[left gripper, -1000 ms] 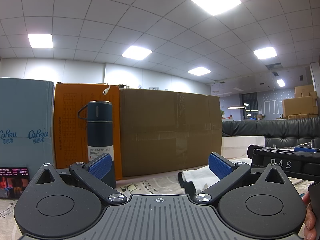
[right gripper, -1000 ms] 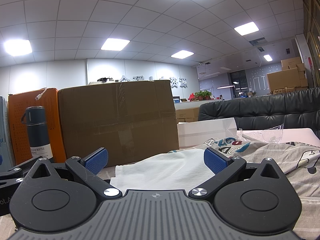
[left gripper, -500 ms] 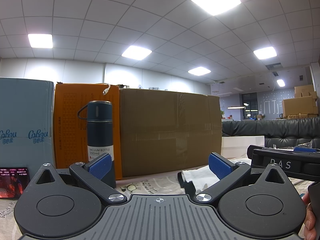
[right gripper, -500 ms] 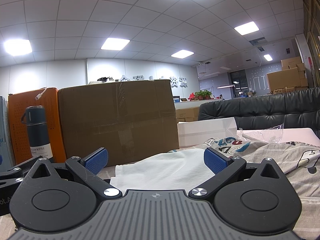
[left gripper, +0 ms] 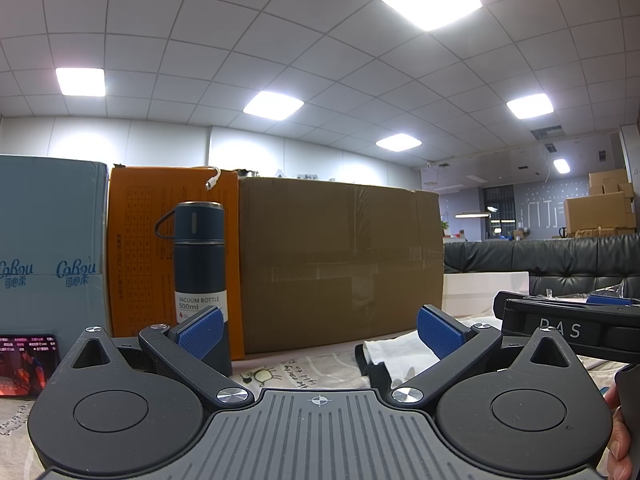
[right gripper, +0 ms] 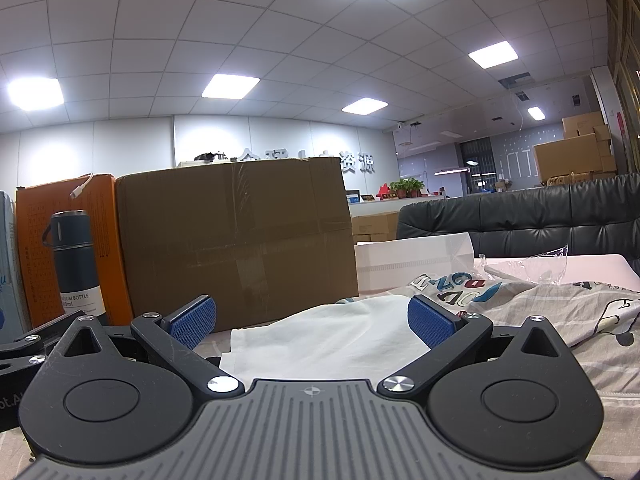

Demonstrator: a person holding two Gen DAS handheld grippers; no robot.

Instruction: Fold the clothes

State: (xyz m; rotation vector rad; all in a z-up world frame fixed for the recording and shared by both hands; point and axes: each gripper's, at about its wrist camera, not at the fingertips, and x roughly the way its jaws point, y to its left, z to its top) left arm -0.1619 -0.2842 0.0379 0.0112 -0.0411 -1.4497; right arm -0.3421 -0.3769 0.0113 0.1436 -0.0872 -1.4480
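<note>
A white garment (right gripper: 332,340) lies on the patterned cloth-covered surface, straight ahead of my right gripper (right gripper: 312,320), which is open and empty just short of it. In the left wrist view the same white garment (left gripper: 394,354) with a dark edge lies ahead to the right of my left gripper (left gripper: 320,330), also open and empty. A grey printed garment (right gripper: 540,304) lies crumpled to the right. The right gripper's body (left gripper: 568,330) shows at the right of the left wrist view.
A large brown carton (left gripper: 340,264), an orange box (left gripper: 136,256), a light blue box (left gripper: 48,260) and a dark vacuum bottle (left gripper: 200,276) stand along the back. A white box (right gripper: 412,264) and a black sofa (right gripper: 540,220) are at the right. A phone (left gripper: 26,364) lies at the left.
</note>
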